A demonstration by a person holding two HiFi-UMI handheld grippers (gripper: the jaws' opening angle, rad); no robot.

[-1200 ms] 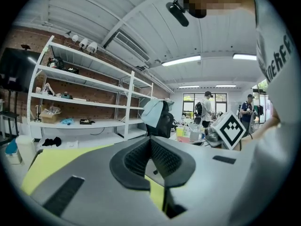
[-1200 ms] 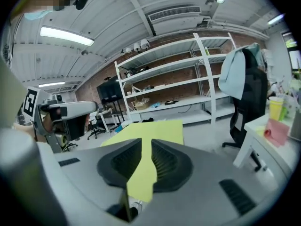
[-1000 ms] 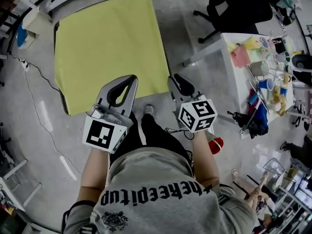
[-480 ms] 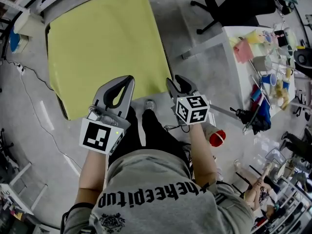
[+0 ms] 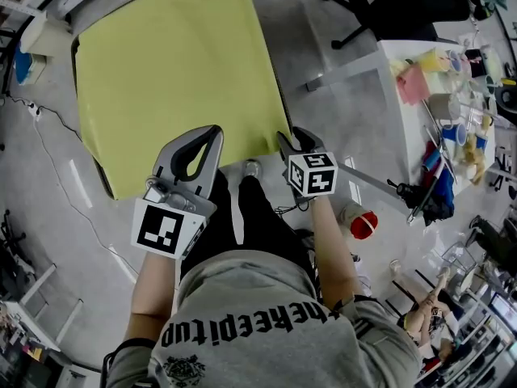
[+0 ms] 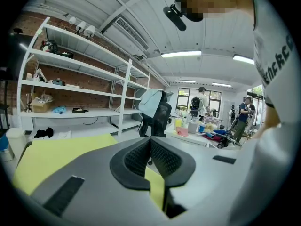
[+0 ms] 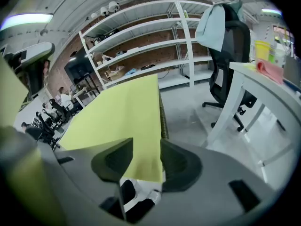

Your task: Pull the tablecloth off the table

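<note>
The yellow tablecloth (image 5: 170, 71) lies flat over a dark-edged table (image 5: 75, 55) in front of me. My left gripper (image 5: 208, 134) hovers at the cloth's near edge with its jaws shut (image 6: 150, 142) and nothing between them; the cloth (image 6: 56, 157) shows behind it. My right gripper (image 5: 292, 141) is at the cloth's near right corner. Its jaws have just been opening and stand open (image 7: 146, 147). The cloth's corner (image 7: 141, 161) shows in the gap between the pads, which do not press on it.
A white table (image 5: 404, 107) cluttered with cups and cloths stands at the right, with a black office chair (image 5: 396, 2) beyond it. A red-capped object (image 5: 363, 223) lies on the floor by my right side. Cables (image 5: 48, 148) run along the floor at left. Shelves (image 7: 141, 46) line the far wall.
My right gripper has sunk and tipped down toward the cloth's near right corner, and its jaws have spread apart. The left gripper has dropped slightly and stays shut.
</note>
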